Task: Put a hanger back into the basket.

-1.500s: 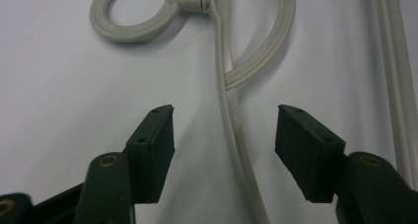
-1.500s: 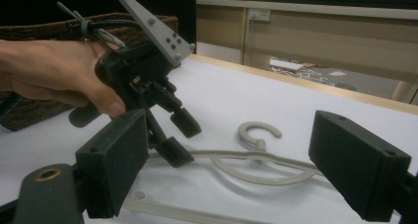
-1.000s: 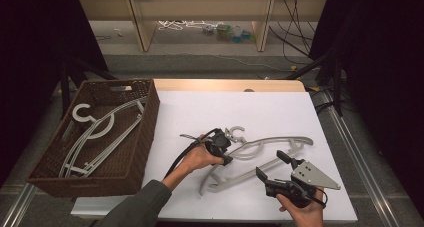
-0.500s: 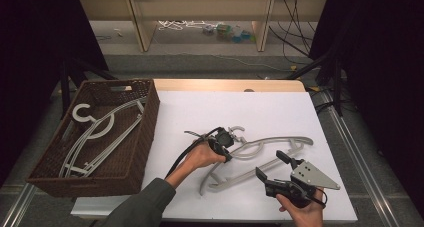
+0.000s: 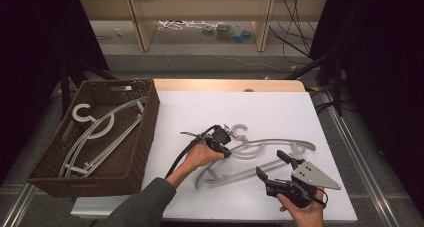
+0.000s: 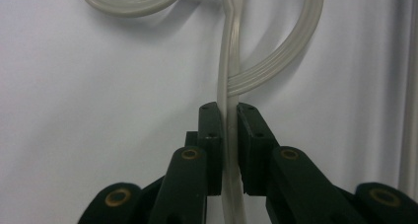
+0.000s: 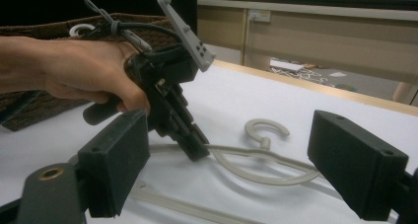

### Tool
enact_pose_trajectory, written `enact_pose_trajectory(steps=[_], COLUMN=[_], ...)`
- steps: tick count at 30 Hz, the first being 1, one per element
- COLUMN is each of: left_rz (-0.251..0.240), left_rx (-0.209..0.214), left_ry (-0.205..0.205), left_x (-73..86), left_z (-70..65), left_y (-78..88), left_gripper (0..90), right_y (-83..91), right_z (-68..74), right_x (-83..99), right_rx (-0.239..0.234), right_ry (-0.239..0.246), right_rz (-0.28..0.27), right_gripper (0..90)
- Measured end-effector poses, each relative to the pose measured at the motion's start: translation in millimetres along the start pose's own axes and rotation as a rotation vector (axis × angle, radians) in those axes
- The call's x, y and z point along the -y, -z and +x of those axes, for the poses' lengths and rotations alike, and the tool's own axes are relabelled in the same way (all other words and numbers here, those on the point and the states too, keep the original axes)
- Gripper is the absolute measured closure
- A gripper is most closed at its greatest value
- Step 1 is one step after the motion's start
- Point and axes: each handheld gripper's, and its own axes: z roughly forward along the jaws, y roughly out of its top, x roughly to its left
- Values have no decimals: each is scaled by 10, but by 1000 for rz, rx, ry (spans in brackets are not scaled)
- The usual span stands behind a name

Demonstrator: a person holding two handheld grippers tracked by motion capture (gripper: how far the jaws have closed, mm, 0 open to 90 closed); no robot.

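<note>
Left gripper (image 5: 226, 148) just closed, clamped on the hanger (image 5: 260, 148) at centre frame (flat on the white table (image 5: 280, 107)). Right gripper (image 5: 274, 165) at lower right, jaws spread wide, nothing between. Basket (image 5: 145, 122) at left.

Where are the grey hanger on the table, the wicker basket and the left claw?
grey hanger (image 6: 227, 110), left gripper view, on its neck bar.
wicker basket (image 5: 146, 118), high view, on its right wall.
left claw (image 6: 229, 140), left gripper view, between its fingertips.
</note>
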Motion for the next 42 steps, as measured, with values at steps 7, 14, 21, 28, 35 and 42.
enact_pose_trajectory(steps=[7,14,21,28,35,42], left_rz=[-37,-94,-153,-226,-241,-270], left_rx=[-4,-35,-62,-81,-127,-157], left_ry=[-21,-15,-6,52,46,69], left_x=[-13,-15,-47,-48,-9,35], left_z=[61,133,185,295,433,554], left_y=[143,345,548,896,1264,1565], left_gripper=[819,820,820,820,820,820], right_y=[-2,3,3,2,3,3], right_z=[2,-2,-6,-4,-3,-7], right_x=[1,0,1,1,-3,2], right_rx=[-3,5,9,21,3,23], right_ry=[0,3,4,2,6,4], right_rz=[-1,-3,-3,-19,-4,-18], right_gripper=[170,170,170,170,170,170])
